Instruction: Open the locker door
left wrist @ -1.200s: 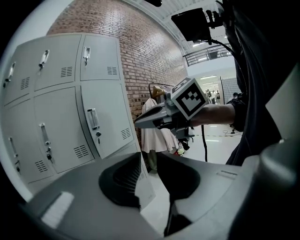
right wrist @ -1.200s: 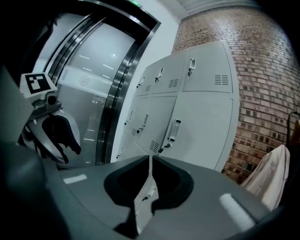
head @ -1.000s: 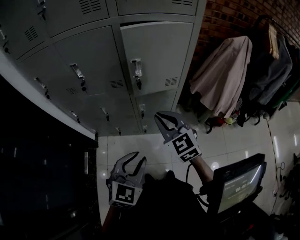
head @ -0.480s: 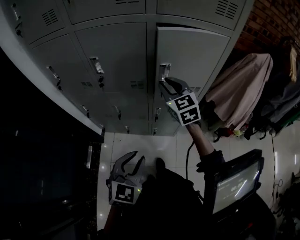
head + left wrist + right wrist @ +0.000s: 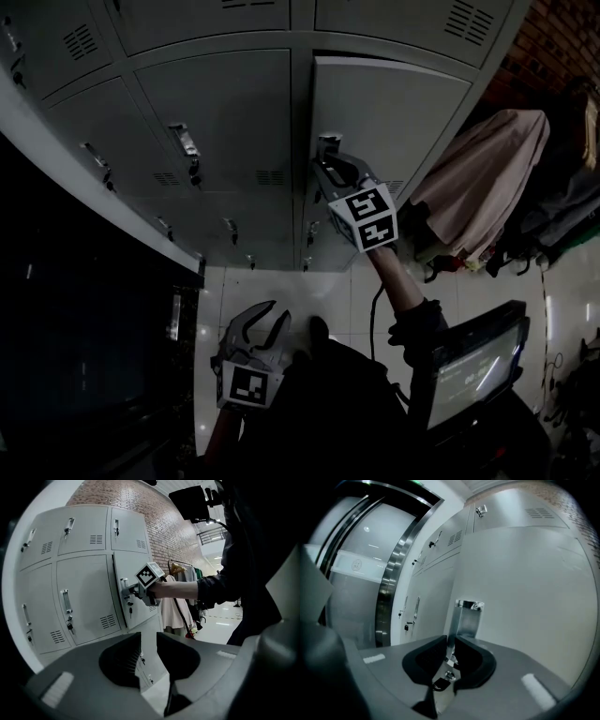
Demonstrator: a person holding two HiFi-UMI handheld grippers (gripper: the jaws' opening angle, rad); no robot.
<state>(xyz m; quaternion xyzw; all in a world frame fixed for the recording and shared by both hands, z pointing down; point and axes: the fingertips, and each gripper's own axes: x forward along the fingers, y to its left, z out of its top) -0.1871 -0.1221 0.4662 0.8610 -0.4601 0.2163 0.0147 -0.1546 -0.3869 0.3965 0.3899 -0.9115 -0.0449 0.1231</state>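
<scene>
1. The locker door (image 5: 394, 112) I'm working is plain pale grey metal. It sits in the middle row at the right end of the bank, beside the brick wall (image 5: 553, 37). Its latch edge stands slightly proud of the frame, which shows best in the left gripper view (image 5: 136, 569).
2. Its handle (image 5: 327, 147) is a bright chrome upright plate (image 5: 467, 618) on the door's left edge.
3. My right gripper (image 5: 326, 169) is raised to that handle. In its own view the jaws (image 5: 451, 644) are pinched onto the handle's lower part, with metal filling the narrow gap.
4. My left gripper (image 5: 261, 323) hangs low over the tiled floor (image 5: 281, 291), well away from the lockers. Its jaws are spread (image 5: 149, 641) with nothing between them.
5. The neighbouring lockers (image 5: 225, 112) are the same grey, each with a handle and louvred vents.
6. I can read no brand or label on the door. The laptop screen (image 5: 473, 366) at lower right shows print too small to read.
7. A pale coat (image 5: 478, 178) hangs to the right of the lockers.
</scene>
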